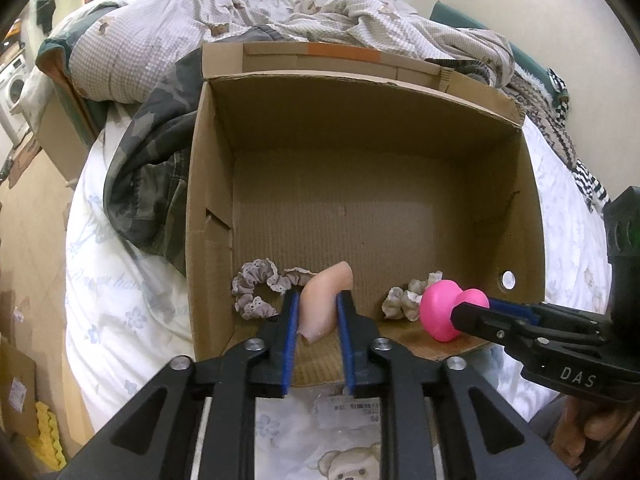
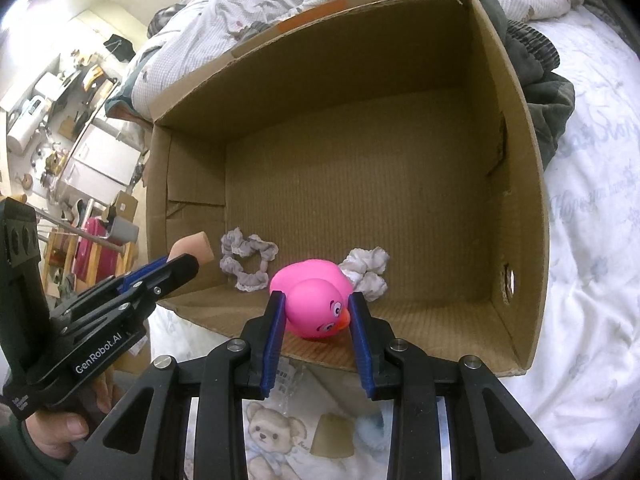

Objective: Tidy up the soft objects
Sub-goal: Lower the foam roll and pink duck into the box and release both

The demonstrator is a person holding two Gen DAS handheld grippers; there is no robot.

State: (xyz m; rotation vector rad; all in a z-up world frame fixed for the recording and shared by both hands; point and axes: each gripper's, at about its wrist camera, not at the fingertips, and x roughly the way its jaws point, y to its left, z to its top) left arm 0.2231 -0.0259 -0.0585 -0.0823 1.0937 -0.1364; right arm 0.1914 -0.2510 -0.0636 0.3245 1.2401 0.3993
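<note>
1. Pink rubber duck, lying on its side, sits between the blue pads of the right gripper. The jaws are closed onto its head, with beak and eyes facing the camera. It is low over the near strip of the brown cardboard box, at or just above the floor; contact with the floor is unclear.
2. Pale peach foam piece, an elongated soft block, is pinched between the pads of the left gripper. The jaws are narrowed to its width, and it is held at the near-left of the box.
3. Already lying on the box floor: a grey frilled fabric scrunchie at near-left and a white crumpled fabric scrunchie just behind the duck.
4. Step in hand, as I judge it: both soft items are being brought into the box for placing.
5. The next move probably calls for lowering each to the floor and spreading the jaws, then backing out over the low near edge.
6. Room: the middle and far floor of the box is bare. Tall left, right and far walls hem in the sides. The two grippers are apart, with the scrunchies crowding the near strip.
7. The box rests on a white floral bedsheet, with a rumpled checked quilt beyond it.
</note>
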